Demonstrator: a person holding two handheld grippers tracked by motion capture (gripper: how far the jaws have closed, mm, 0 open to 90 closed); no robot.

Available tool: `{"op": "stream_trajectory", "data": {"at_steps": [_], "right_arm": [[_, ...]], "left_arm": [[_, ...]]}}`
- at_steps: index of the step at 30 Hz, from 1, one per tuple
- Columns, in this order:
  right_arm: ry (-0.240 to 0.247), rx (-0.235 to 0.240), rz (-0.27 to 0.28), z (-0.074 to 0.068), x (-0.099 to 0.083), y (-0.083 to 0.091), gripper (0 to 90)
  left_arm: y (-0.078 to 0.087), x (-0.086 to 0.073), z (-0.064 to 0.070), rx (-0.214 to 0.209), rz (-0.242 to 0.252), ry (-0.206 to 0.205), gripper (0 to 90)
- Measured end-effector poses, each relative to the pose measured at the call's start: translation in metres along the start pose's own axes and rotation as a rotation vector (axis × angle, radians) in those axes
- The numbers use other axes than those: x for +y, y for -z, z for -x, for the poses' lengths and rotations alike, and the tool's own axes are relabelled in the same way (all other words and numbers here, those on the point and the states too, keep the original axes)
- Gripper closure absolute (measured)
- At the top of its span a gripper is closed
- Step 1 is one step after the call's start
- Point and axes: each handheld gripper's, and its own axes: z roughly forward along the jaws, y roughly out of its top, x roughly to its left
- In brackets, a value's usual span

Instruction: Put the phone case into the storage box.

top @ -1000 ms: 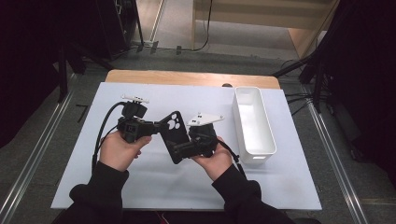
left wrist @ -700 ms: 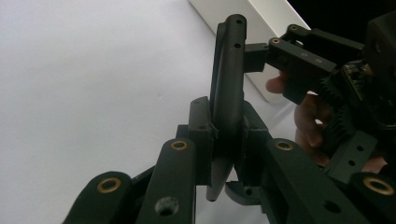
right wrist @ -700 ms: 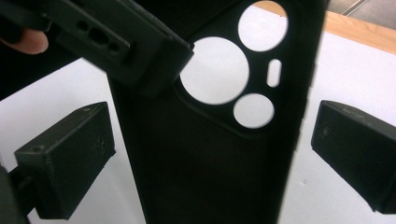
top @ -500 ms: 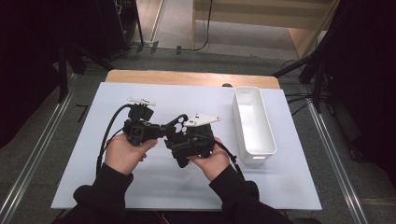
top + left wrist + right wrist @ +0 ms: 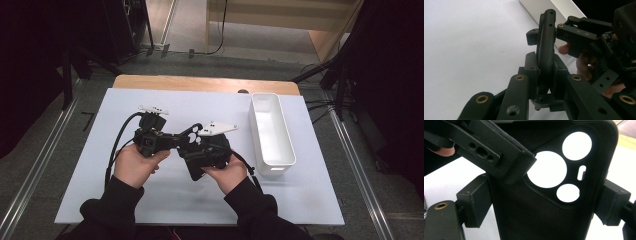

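gripping one black phone case [image 5: 541, 202], lower end cut off

Black phone case [image 5: 196, 154] sat above white table mat, left of white bin, held off surface between both grippers; matte black, soft-looking, with raised camera surround holding two large round cutouts, one smaller round cutout and narrow slot [image 5: 560, 173]; back face turned toward right gripper view, camera end uppermost there; in left gripper view case [image 5: 545, 52] appeared edge-on, near upright, thin rim curving slightly; both long edges clamped, one corner pinched too.
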Motion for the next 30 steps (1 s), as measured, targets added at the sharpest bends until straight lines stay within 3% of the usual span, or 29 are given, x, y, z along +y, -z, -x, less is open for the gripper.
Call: {"op": "stream_trajectory", "data": {"at_steps": [5, 10, 20, 30], "right_arm": [[-0.004, 0.017, -0.006, 0.000, 0.001, 0.001, 12.8], [0.004, 0.026, -0.029, 0.000, 0.000, -0.002, 12.9], [-0.012, 0.029, -0.041, 0.004, -0.001, -0.003, 12.8], [-0.025, 0.018, -0.043, 0.013, -0.001, 0.001, 12.8]], "left_arm": [[0.004, 0.002, 0.001, -0.022, 0.010, -0.010, 71.4], [0.012, 0.004, 0.001, -0.005, 0.010, -0.010, 58.8], [0.026, 0.007, -0.004, -0.009, 0.044, 0.001, 46.4], [0.031, 0.006, -0.005, -0.009, 0.066, -0.050, 36.2]]}}
